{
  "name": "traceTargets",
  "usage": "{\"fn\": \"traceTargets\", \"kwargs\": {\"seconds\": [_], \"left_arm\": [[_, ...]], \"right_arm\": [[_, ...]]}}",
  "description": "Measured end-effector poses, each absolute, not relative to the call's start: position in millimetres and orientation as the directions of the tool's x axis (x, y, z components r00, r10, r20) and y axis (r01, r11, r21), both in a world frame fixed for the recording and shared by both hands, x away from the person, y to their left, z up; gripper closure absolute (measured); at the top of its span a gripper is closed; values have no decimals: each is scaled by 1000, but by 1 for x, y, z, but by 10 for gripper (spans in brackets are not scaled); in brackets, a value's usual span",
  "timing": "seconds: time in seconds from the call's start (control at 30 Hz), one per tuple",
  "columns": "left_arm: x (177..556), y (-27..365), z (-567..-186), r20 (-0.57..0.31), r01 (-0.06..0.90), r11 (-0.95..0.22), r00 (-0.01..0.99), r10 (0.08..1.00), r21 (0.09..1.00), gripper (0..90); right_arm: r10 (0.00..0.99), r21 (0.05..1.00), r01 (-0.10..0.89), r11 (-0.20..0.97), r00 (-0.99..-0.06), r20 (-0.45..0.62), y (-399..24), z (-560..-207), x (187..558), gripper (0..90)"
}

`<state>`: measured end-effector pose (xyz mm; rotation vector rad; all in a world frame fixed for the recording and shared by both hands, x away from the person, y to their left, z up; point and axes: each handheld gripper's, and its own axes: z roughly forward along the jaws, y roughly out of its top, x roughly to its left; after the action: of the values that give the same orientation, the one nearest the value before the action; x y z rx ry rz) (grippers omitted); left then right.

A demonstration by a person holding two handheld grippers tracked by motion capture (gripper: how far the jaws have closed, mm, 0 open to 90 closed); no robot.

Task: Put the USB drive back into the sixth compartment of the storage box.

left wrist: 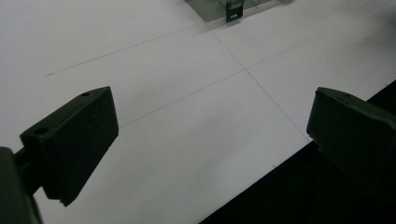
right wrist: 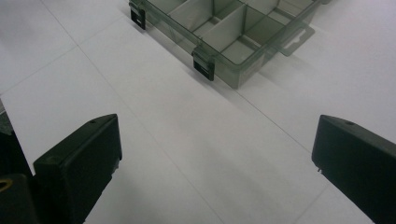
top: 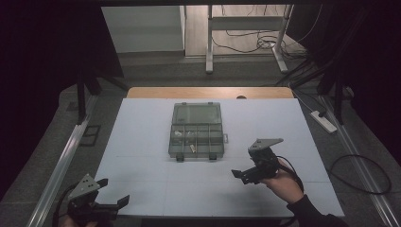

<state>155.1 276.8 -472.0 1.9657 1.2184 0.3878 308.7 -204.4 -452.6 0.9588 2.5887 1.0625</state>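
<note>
A clear grey compartment box lies open in the middle of the white table mat, its lid folded back flat. A few small pale parts rest in its dividers. My right gripper hovers just right of and below the box, held in a hand, jaws wide apart and empty. In the right gripper view the box with two black latches lies ahead of the open gripper. My left gripper sits open at the mat's near left corner. In the left gripper view, the gripper faces bare mat, with a box latch far ahead.
The mat's near edge runs right under the left gripper, with dark floor beyond. A wooden table edge shows behind the mat. Metal rails flank the table, and cables and a power strip lie on the floor at right.
</note>
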Motion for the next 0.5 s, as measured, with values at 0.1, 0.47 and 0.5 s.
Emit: {"fn": "traceTargets", "kwargs": {"seconds": [0.1,0.47,0.5], "left_arm": [[155,277,-472,-136,622,-240,495,858,745,21],[155,277,-472,-140,624,-238,493,859,744,21],[155,277,-472,-140,624,-238,493,859,744,21]], "right_arm": [[635,684,500,531,-770,70,-208,-452,307,18],[660,687,513,515,-748,64,-231,-450,295,16],[663,686,515,515,-746,62,-233,-450,294,16]]}}
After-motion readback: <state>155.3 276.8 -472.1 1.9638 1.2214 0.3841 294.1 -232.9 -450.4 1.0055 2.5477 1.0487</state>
